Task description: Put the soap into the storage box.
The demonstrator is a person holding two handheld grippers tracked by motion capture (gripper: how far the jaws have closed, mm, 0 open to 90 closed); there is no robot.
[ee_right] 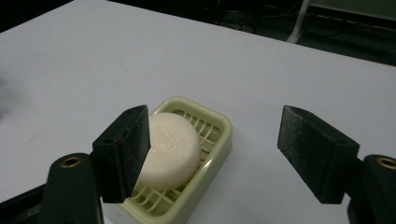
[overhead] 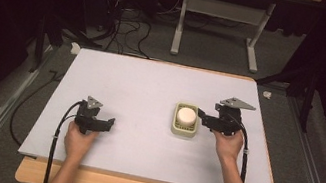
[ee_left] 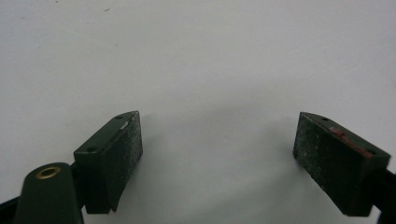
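Right tool (overhead: pixel 203 117): jaws stand apart with nothing between the pads; it sits just to the right of the soap dish, pointing left toward it, held in the person's right hand (overhead: pixel 228 145).
Right tool, own view: the two black jaws (ee_right: pixel 224 154) frame bare counter; the soap lies behind the left jaw, off the centre line between the pads, so the gap is not yet lined up on it.
Soap (overhead: pixel 186 115): a round white bar lying flat in the dish, no long axis to speak of, so any pinch across it should do.
Soap dish (overhead: pixel 175 124): pale green, slotted, roughly rectangular with rounded corners; in the high view its long side runs away from the person; it rests on the counter right of centre.
Key relation: the soap lies to the left of the right tool and a little below its jaw line; judged from this, the tool must shift sideways and dip before it can close on the bar.
Nearer hand: the right, by far.
Left tool (overhead: pixel 108 123): jaws wide, holding nothing, over bare counter, well apart from the dish.
Counter (overhead: pixel 127 80): white sheet, open room on all sides of the dish; the right edge is nearest, behind the right tool.
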